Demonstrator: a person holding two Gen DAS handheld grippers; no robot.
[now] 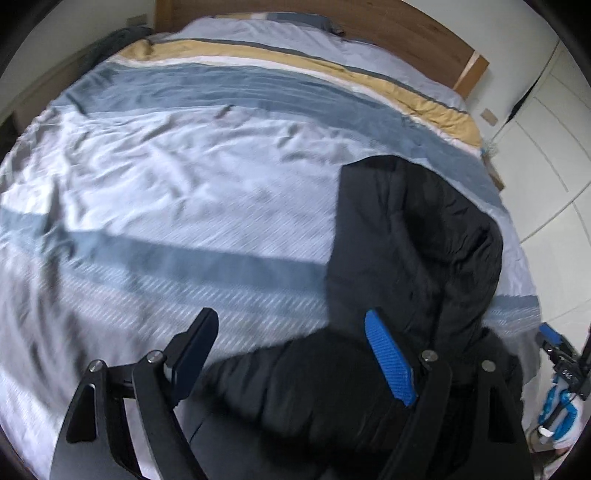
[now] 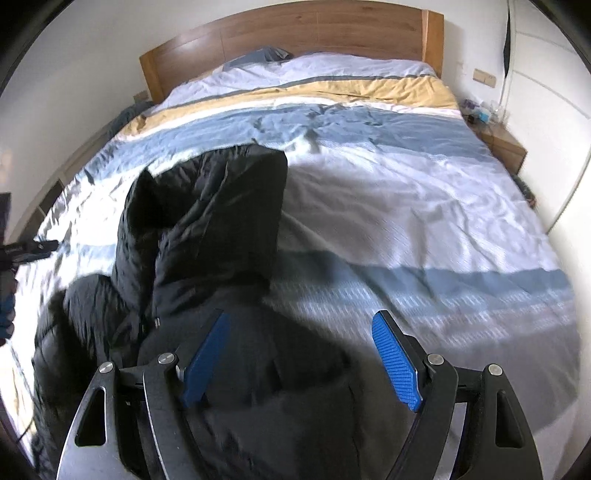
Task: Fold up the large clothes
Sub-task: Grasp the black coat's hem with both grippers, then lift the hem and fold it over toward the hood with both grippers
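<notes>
So we count one black puffer jacket (image 2: 207,229) lying crumpled on one bed, on top of one striped duvet (image 2: 388,206) (pale, blue and yellow bands), with one wooden headboard (image 2: 295,26) at the far end. Going left to right in the left wrist view: our left gripper (image 1: 291,354) hangs over the near part of the bed with its jaws spread wide and nothing pinched; its left finger (image 1: 192,354) is over bare duvet (image 1: 166,177), its blue-padded right one is over the jacket (image 1: 413,236), which fills the lower right of that view. At the far right edge we can just catch a bit of the other gripper, too cut off to read there. In the right wrist view the jacket sits on the left half, and our right gripper (image 2: 301,360) is also released, jaws wide, both blue pads (image 2: 397,365) showing, nothing between them. One wooden nightstand (image 2: 502,144) stands at the right with small clutter we can't make out. The jacket's near end is hidden under the gripper frames, and both views are motion-blurred, so the sleeves are hard to tell apart.
</notes>
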